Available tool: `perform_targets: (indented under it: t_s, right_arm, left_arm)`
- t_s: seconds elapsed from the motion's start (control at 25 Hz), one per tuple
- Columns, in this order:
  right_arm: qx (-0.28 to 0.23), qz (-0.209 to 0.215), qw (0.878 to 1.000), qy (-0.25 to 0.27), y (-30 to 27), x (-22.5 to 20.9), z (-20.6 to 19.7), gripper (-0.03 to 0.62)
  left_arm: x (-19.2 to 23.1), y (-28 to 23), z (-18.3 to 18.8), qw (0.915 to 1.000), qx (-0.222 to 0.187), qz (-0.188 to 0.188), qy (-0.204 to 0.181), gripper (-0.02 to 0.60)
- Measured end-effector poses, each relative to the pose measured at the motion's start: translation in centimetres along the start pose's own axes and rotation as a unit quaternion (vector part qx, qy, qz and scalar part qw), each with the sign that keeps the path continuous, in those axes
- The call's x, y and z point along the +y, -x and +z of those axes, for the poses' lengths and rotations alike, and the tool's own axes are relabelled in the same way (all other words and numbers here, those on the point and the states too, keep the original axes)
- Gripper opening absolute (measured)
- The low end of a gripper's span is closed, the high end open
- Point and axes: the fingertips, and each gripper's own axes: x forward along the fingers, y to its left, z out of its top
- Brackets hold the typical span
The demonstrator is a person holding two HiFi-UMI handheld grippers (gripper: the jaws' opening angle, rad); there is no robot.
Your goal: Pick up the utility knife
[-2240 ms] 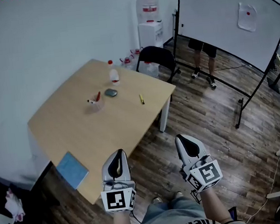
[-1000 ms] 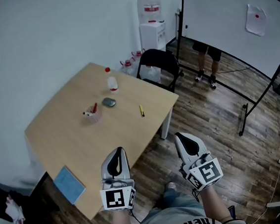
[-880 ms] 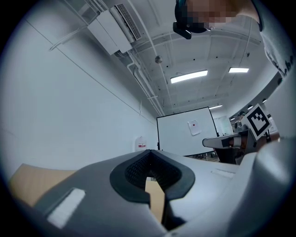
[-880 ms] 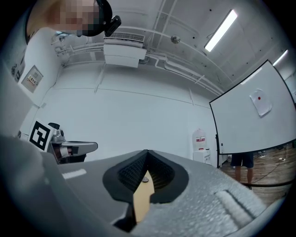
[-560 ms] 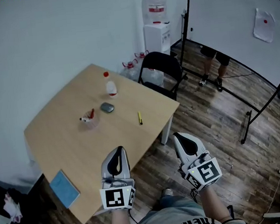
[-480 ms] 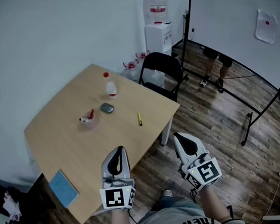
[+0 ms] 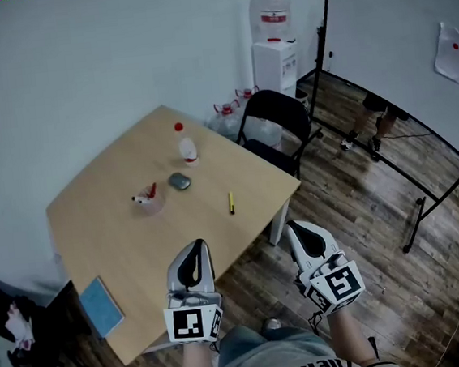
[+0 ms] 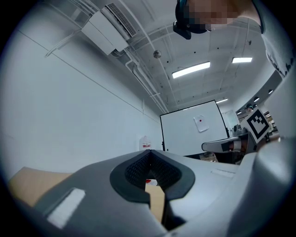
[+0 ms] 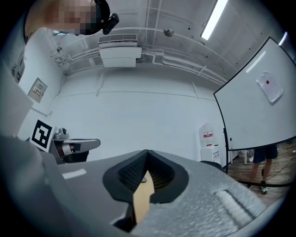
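The utility knife point(image 7: 231, 202) is a slim yellow tool lying on the wooden table point(image 7: 113, 240), near the table's right edge. My left gripper point(image 7: 195, 244) hangs over the table's near corner, well short of the knife, its jaws shut and empty. My right gripper point(image 7: 293, 226) is held over the floor, right of the table, also shut with nothing in it. In the left gripper view the left gripper's point(image 8: 149, 151) tips meet, with the tabletop beyond. The right gripper's point(image 9: 146, 151) tips meet too in the right gripper view.
A clear cup with red things point(image 7: 148, 200), a grey object point(image 7: 179, 180) and a red-capped bottle point(image 7: 186, 146) stand farther back. A blue notebook point(image 7: 100, 306) lies at the near left edge. A black chair point(image 7: 276, 125), water dispenser point(image 7: 274, 52), whiteboard point(image 7: 411, 53) and a person's legs point(image 7: 382, 118) stand beyond.
The table and knife have drawn a little closer and lower in the head view as I moved forward. Both grippers stay shut and side by side.
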Motion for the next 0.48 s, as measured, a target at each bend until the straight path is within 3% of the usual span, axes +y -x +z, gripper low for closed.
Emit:
perform_targets:
  t_s: [0.48]
  right_arm:
    - [0.016,0.005,1.000,-0.014,-3.9,-1.7,-1.0,0.002]
  left_arm:
    - [1.5,-3.3,-1.1,0.9999,0.011,-0.002,-0.002,0.020]
